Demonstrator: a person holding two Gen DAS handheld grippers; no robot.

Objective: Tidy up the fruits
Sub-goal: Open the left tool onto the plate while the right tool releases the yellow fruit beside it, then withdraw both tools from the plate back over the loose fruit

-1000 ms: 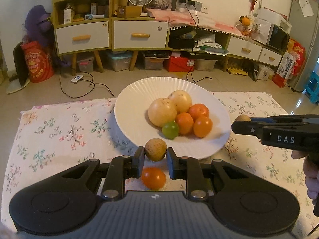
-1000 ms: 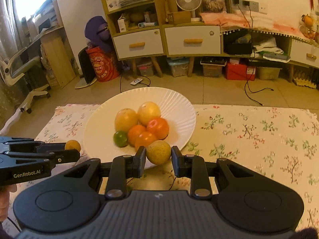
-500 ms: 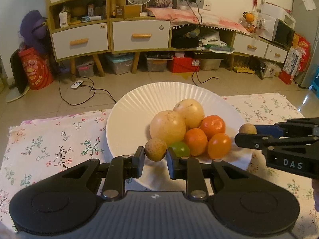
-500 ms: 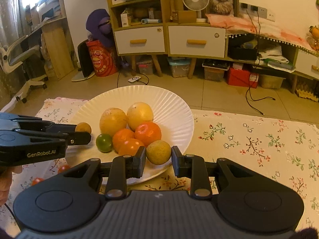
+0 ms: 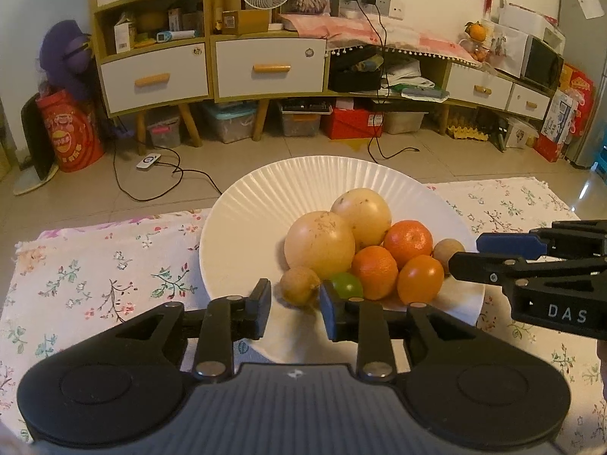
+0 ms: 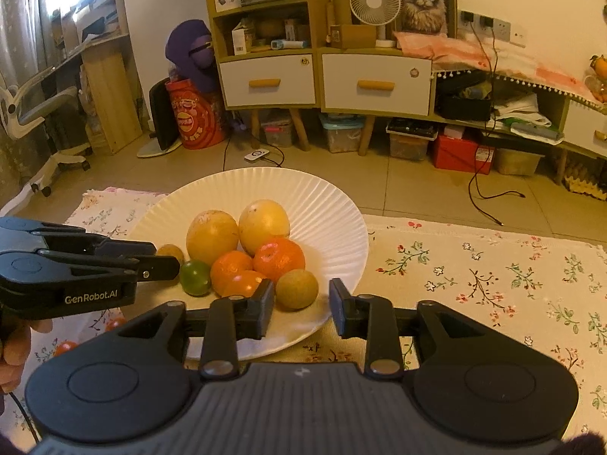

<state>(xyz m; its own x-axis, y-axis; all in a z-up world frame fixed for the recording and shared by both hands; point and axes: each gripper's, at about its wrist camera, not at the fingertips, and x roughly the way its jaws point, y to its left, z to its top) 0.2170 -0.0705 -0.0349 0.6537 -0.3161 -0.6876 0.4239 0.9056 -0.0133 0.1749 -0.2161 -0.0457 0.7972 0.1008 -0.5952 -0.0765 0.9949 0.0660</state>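
Observation:
A white ribbed plate [image 5: 265,212] [image 6: 334,223] holds two large yellow fruits [image 5: 319,239], oranges [image 5: 408,238] and a green lime [image 5: 347,285]. My left gripper [image 5: 295,299] is open over the plate's near rim; a small brown fruit [image 5: 299,285] [image 6: 170,253] lies between its fingers on the plate. My right gripper [image 6: 301,305] is open too, with another small brown fruit [image 6: 296,289] [image 5: 447,250] resting on the plate between its fingers.
The plate stands on a floral tablecloth [image 6: 493,273]. Small orange-red fruits [image 6: 64,347] lie on the cloth at the left in the right wrist view. Past the table's far edge are floor, cables and cabinets [image 5: 265,68].
Both grippers carried their small brown fruits forward over the plate, then opened. The fruits now rest on the plate, released.

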